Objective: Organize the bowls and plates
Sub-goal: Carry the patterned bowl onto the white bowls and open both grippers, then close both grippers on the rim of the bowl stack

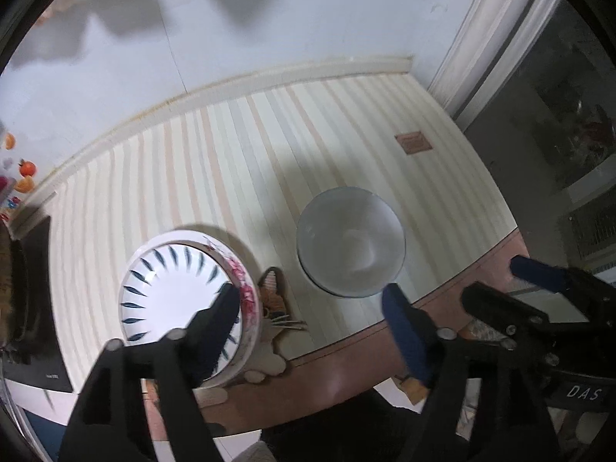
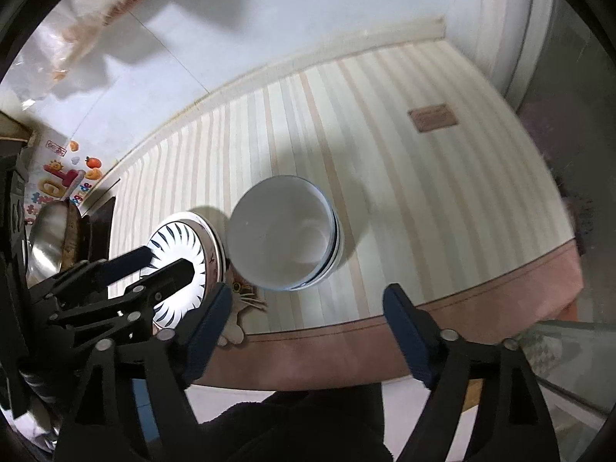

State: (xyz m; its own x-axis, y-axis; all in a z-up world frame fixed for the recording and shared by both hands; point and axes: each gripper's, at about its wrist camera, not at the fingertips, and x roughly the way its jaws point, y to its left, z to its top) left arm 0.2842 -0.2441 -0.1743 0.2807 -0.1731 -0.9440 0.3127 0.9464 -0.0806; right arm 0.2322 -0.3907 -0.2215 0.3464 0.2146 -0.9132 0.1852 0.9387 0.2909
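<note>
Open left tongs hover above stacked plates and pale bowl.

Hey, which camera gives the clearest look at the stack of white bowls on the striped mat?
The right wrist view: the stacked bowls sit mid-frame, with several nested rims visible along the right edge. The left wrist view shows the stack from more directly above, so it looks like one bowl.

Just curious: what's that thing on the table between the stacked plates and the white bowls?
A cat-shaped mat peeks out between the plates and bowls, seen in both wrist views.
</note>
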